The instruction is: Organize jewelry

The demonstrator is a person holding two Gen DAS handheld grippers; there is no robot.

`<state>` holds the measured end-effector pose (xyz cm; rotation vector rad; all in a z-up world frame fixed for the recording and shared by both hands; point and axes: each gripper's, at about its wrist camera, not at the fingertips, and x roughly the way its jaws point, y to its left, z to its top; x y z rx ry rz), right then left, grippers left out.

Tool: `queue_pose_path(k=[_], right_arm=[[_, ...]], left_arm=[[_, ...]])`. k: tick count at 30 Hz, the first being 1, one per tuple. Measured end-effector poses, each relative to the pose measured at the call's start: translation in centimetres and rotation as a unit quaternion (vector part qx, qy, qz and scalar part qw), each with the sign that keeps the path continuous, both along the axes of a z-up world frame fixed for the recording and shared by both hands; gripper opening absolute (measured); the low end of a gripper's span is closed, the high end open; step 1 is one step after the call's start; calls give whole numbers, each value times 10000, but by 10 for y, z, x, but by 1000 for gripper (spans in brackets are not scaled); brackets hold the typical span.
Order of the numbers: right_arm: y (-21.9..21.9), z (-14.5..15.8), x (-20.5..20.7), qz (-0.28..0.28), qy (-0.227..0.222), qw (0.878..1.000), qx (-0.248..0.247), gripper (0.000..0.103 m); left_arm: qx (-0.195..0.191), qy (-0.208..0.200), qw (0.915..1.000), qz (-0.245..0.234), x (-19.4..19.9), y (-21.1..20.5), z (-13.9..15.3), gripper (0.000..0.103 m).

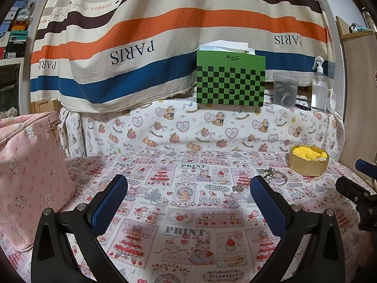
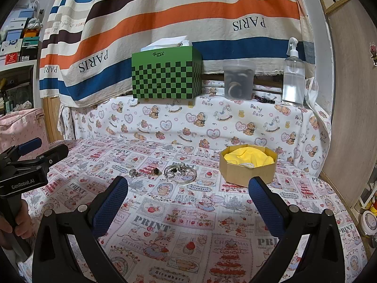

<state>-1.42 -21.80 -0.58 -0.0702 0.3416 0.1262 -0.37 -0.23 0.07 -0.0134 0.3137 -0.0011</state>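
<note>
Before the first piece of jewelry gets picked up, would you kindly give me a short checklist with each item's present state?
1. Right tool open and holding nothing: ok.
2. Left tool open and holding nothing: ok.
3. Jewelry lies loose on the tablecloth, uncovered: ok.
4. Octagonal box is open, yellow lining showing: ok.
5. Pieces untangled from one another: cannot tell.
6. Space between right tool and jewelry is free: ok.

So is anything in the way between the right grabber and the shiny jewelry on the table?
No, nothing visible. The right gripper is open, and only bare printed tablecloth lies between it and the silver bangle and small rings. The octagonal box sits off to the right, beside the jewelry.
</note>
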Motion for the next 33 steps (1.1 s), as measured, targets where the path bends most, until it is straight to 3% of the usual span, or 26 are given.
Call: queue_pose_path(k=[33], right_arm=[[1, -1, 1, -22, -1, 10000, -7, 103]], left_arm=[[14, -1, 10000, 1, 2, 11, -1, 103]])
